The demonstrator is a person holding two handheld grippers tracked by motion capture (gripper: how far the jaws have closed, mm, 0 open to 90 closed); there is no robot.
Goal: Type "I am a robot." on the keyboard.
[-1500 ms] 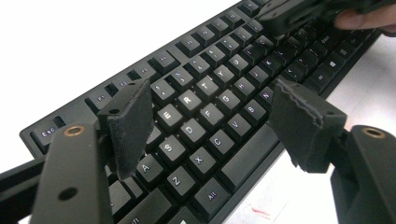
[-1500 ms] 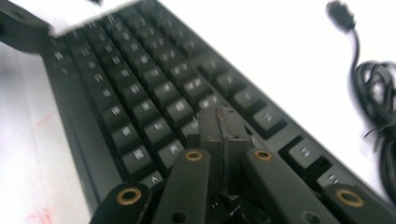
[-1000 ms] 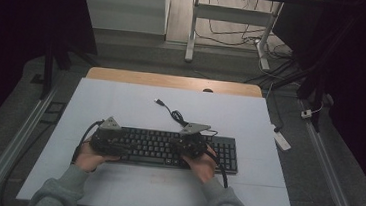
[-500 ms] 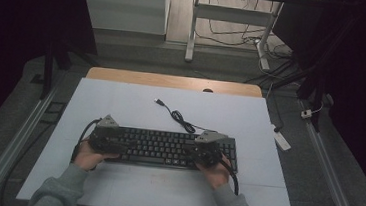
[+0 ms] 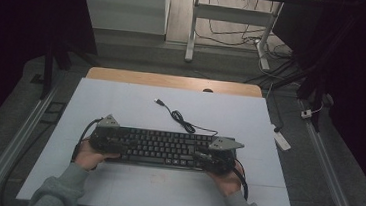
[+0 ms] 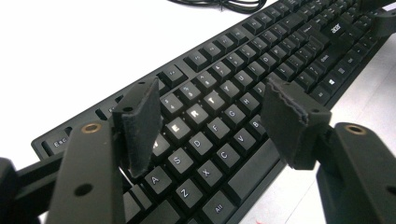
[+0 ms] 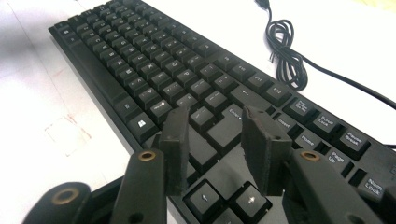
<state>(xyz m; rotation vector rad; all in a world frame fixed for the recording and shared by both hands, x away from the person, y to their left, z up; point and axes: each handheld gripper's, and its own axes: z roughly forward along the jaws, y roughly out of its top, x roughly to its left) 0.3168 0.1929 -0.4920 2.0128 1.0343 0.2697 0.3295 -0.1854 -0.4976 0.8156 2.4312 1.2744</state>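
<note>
While both forearms come in from the six o'clock edge of the high view, the person's hands rest on the white table [image 5: 121,102] at either end of the black keyboard [image 5: 162,148]. At about seven o'clock the left gripper [image 5: 109,137] sits over the keyboard's left end; in the left gripper view its jaws stand spread above the letter keys, roughly over the E-R-T and S-D-F rows, with nothing pinched between the pads, and they have just been closing a little. At about five o'clock the right gripper [image 5: 211,156] lies over the keyboard's right end; in the right gripper view its jaws are parted above the arrow keys and the Enter key, gripping nothing, and they have just been opening. The keyboard lies flat, its long side running from nine to three o'clock, near the table's front half. Beyond it, toward twelve o'clock, its black cable [image 5: 182,121] lies loosely bundled on the tabletop, the plug end [image 5: 158,101] pointing farther away. Past the white sheet a strip of wooden tabletop edge [image 5: 173,81] shows at twelve o'clock.
</note>
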